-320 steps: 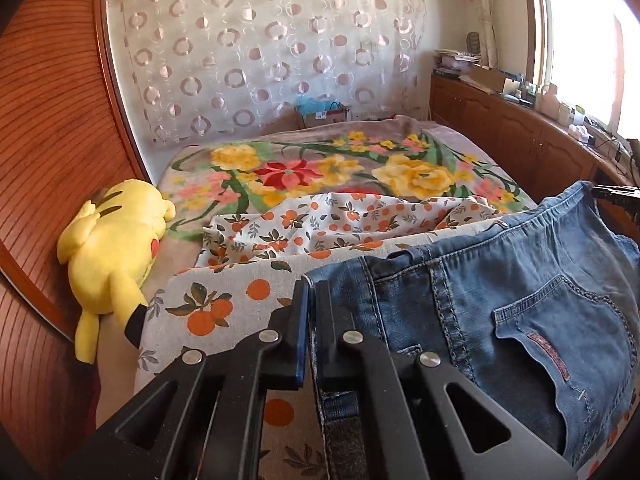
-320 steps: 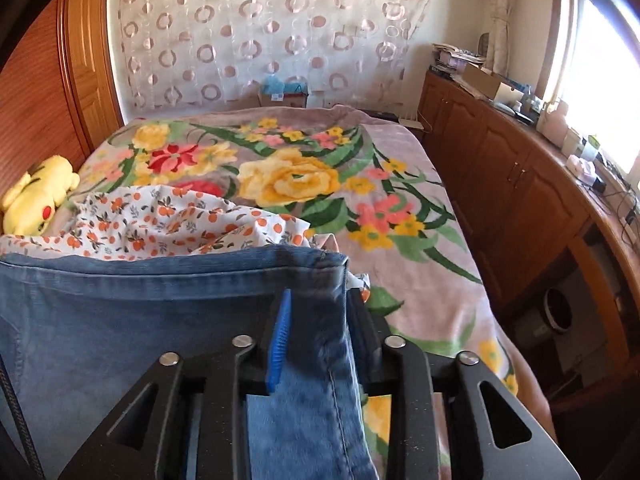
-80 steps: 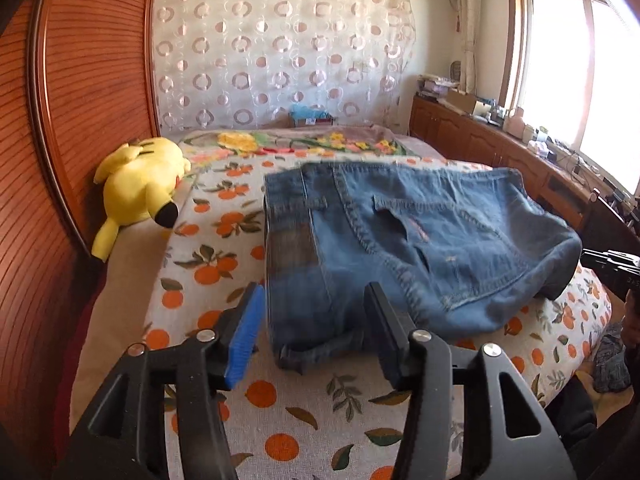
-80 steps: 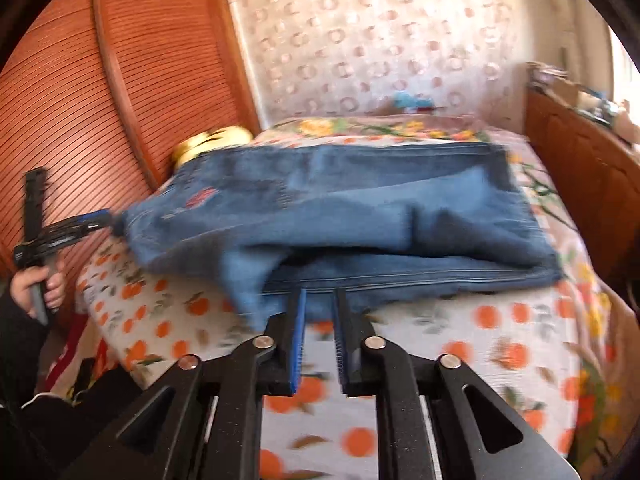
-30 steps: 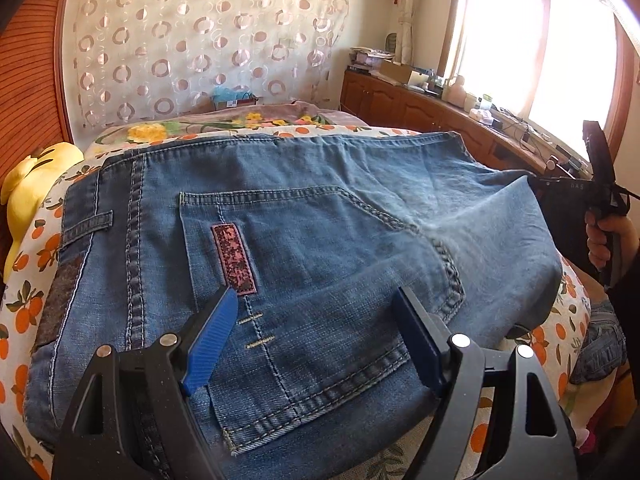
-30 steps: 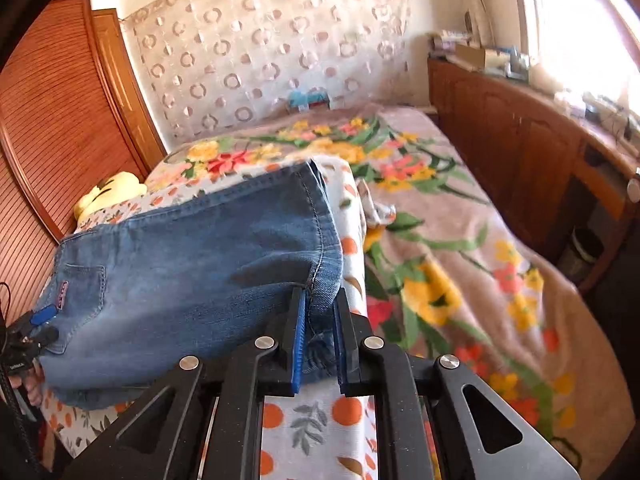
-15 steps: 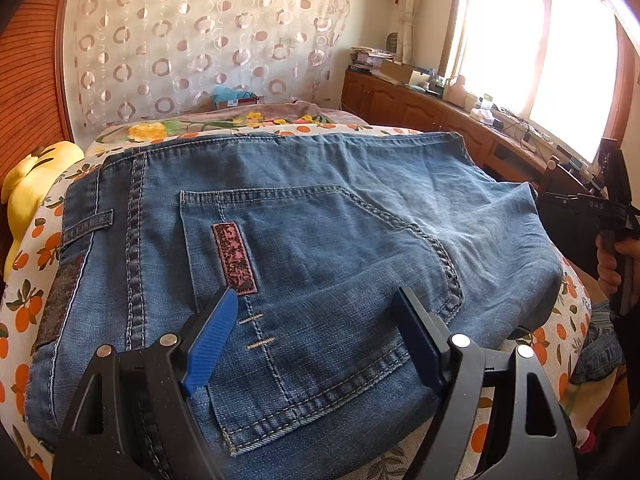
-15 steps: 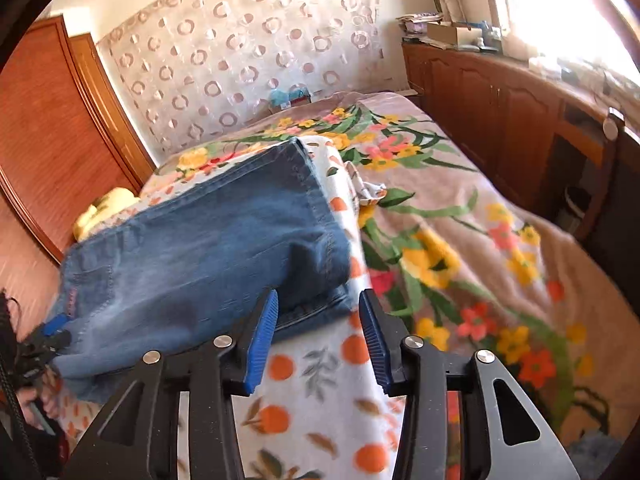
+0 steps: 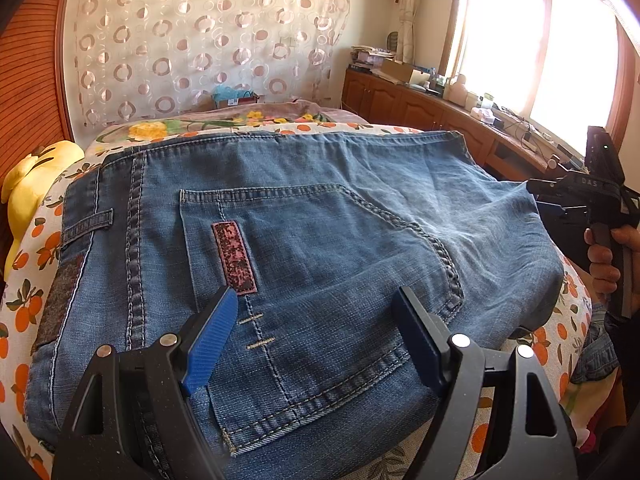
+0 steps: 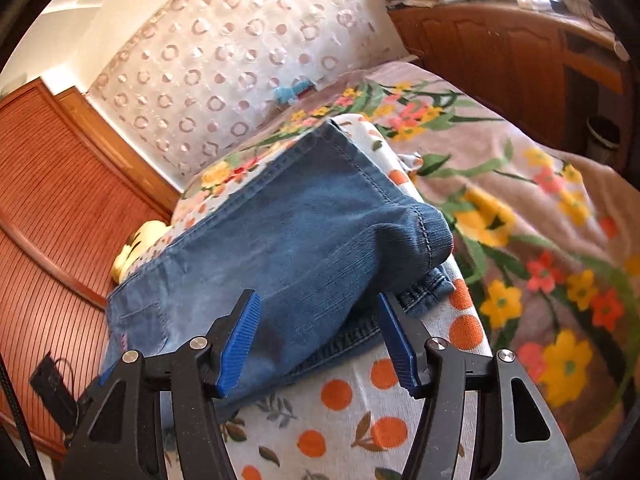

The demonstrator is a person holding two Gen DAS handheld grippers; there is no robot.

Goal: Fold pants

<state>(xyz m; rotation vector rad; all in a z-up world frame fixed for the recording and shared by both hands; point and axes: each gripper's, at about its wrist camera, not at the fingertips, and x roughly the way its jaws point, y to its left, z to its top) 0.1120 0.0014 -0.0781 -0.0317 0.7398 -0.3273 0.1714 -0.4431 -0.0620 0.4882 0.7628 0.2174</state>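
Hovering low over the jeans point(image 9: 320, 240), the left gripper point(image 9: 316, 332) points along the bed point(image 9: 24, 280) with its jaws spread wide and nothing between them — the back pocket point(image 9: 320, 280) lies right under the gap. The right gripper point(image 10: 320, 332) is also spread wide and empty, tilted, aimed at the folded end of the jeans point(image 10: 304, 248); the fold and hems sit between and just past its fingertips, contact unclear. In the left wrist view the right gripper point(image 9: 560, 204) shows at the jeans' far right edge, held by a hand point(image 9: 604, 260) wrapped round its grip; white lettering on its body is too small to read. Jeans lie folded on the orange-print sheet point(image 10: 360, 420), pocket side up, waistband toward the yellow plush point(image 9: 24, 176). A dark red patch point(image 9: 234, 258) on the pocket — no legible text. Floral blanket point(image 10: 540, 220) covers the bed beyond.
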